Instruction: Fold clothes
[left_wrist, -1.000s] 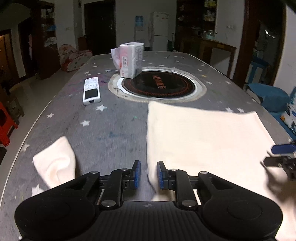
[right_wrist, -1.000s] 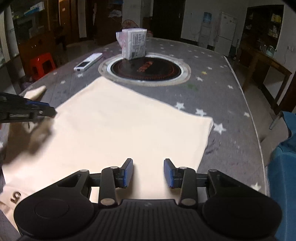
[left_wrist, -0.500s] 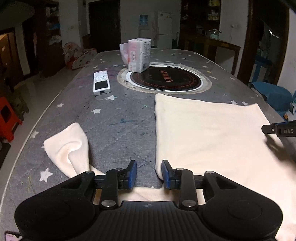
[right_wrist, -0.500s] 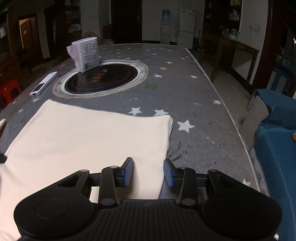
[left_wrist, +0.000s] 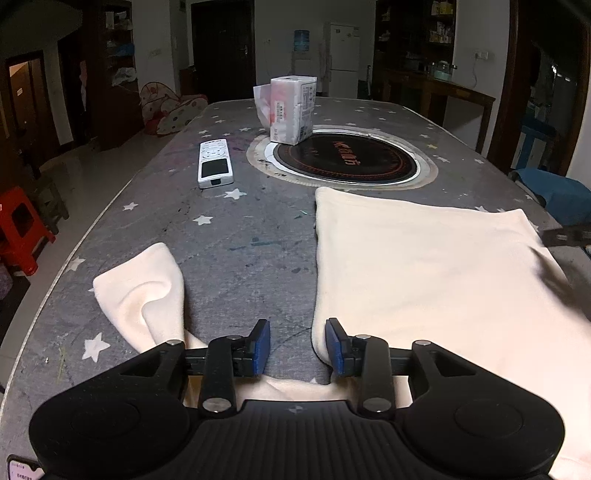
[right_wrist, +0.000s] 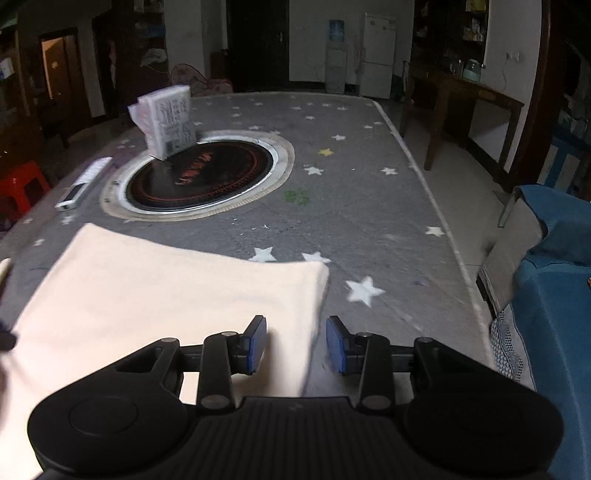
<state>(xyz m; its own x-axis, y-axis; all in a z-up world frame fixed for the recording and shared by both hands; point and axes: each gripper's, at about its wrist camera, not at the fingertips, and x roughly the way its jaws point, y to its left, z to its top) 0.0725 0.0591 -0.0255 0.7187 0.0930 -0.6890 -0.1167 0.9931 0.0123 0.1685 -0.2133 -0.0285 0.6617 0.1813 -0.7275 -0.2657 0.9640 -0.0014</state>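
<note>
A cream garment (left_wrist: 424, 266) lies flat on the grey star-patterned table (left_wrist: 258, 229), its sleeve (left_wrist: 144, 291) spread out to the left. My left gripper (left_wrist: 297, 347) is open and empty above the garment's left edge near the armpit. My right gripper (right_wrist: 295, 343) is open and empty over the garment's right edge (right_wrist: 177, 295). The right gripper's tip (left_wrist: 565, 236) shows at the far right of the left wrist view.
A round black cooktop (left_wrist: 347, 158) is set into the table's middle, with a tissue pack (left_wrist: 290, 109) on its rim and a white remote (left_wrist: 215, 162) to its left. A blue-covered chair (right_wrist: 554, 295) stands at the right table edge, and a red stool (left_wrist: 18, 229) on the left.
Both grippers have drawn apart and back: the left now sits over the garment's left edge, the right over its right edge. Both stay open.
</note>
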